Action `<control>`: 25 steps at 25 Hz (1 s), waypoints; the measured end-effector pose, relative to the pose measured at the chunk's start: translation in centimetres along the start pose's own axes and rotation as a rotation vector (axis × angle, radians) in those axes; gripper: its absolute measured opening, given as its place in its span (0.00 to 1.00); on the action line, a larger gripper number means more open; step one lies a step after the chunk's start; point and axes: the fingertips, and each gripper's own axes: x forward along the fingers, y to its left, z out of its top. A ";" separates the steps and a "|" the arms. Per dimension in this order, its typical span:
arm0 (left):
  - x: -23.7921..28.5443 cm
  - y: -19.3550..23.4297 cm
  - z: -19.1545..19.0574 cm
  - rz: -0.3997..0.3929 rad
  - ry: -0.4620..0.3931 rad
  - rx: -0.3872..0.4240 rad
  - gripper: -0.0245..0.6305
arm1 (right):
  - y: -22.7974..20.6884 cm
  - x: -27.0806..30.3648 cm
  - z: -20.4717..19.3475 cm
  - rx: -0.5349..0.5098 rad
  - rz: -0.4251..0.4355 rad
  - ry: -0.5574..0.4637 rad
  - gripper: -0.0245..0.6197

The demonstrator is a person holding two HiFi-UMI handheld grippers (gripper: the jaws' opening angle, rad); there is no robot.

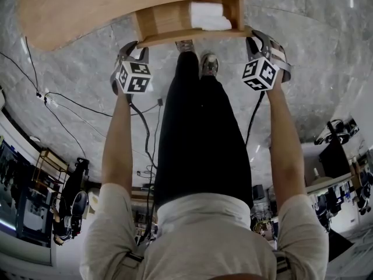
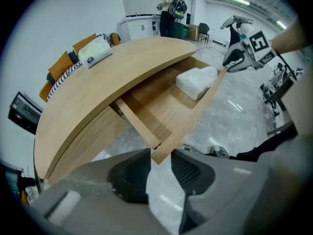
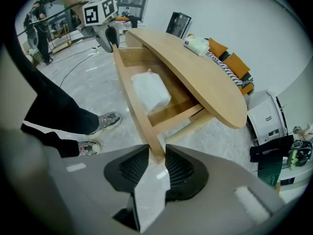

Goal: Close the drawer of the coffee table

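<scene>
Inside the open drawer (image 1: 161,21), one white packet (image 1: 208,15).

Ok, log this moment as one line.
drawer open, white pack inside | left gripper: jaws around front's corner, grip unclear | right gripper: shut on drawer's other end

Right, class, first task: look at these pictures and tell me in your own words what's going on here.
A person stands at a wooden coffee table with a gripper in each hand. Its drawer is pulled well out, and a white package lies inside. The left gripper has its fingers around one end of the drawer front, and the right gripper is at the other end. Both appear to pinch the panel. The drawer is not yet closed.
</scene>
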 end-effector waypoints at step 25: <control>0.9 2.8 3.5 0.002 -0.016 -0.066 0.27 | -4.2 1.4 1.6 0.002 -0.034 0.004 0.21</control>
